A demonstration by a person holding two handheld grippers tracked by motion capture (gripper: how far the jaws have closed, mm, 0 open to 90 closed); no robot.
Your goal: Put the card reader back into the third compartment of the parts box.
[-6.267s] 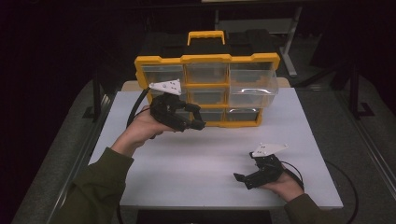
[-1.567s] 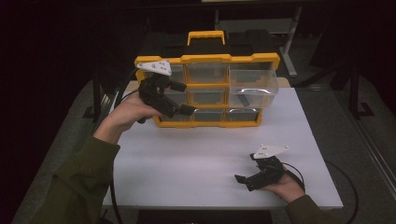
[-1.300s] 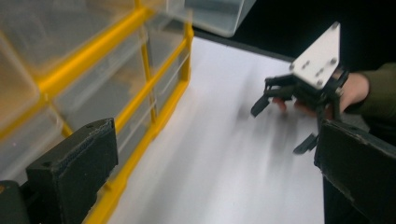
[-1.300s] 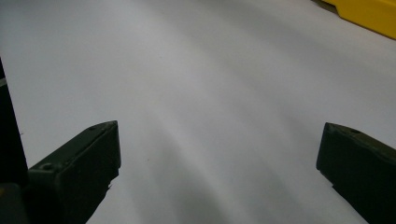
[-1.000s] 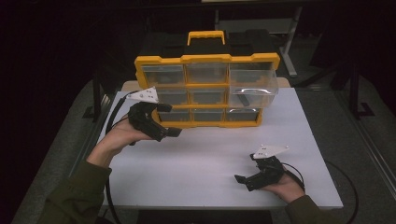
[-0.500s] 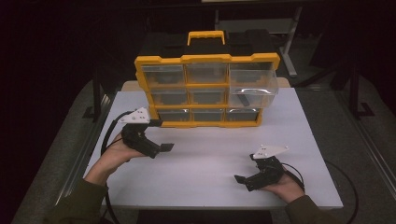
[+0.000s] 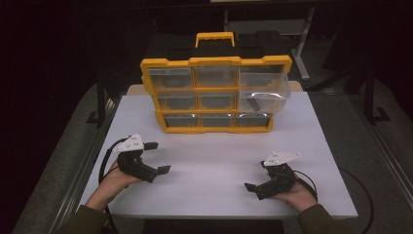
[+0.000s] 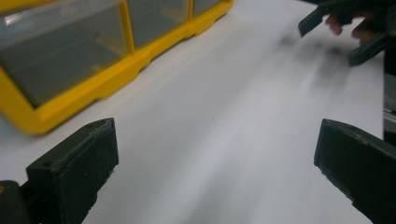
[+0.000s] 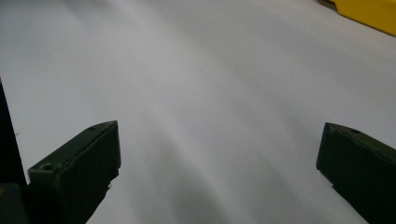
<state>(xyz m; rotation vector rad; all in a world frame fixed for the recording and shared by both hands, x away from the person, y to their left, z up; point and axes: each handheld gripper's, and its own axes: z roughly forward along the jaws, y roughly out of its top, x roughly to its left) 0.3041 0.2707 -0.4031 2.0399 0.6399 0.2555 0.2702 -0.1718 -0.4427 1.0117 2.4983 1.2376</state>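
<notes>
A yellow organiser case (image 7: 214, 62) with clear drawers and a handle stands upright at the back middle of the white table (image 7: 214, 161). Its right middle drawer (image 7: 263, 95) juts out towards me. My left gripper (image 7: 158, 157) rests low at the near left, open, with nothing between its jaws. In the left gripper view that gripper (image 8: 215, 172) gapes wide over bare table, and the case's bottom edge (image 8: 93, 70) lies at the upper left. My right gripper (image 7: 256, 175) sits at the near right, open and holding nothing; the right gripper view shows it (image 9: 217, 172) over white table.
The left gripper view shows the other hand and its gripper (image 8: 345, 28) far off at the upper right. A corner of the yellow case (image 9: 369, 14) appears in the right gripper view. Dark floor and metal stand legs (image 7: 302, 44) surround the table.
My left gripper has drawn back from the case's left drawers and come down to the near left of the table. The right gripper has stayed in place.
</notes>
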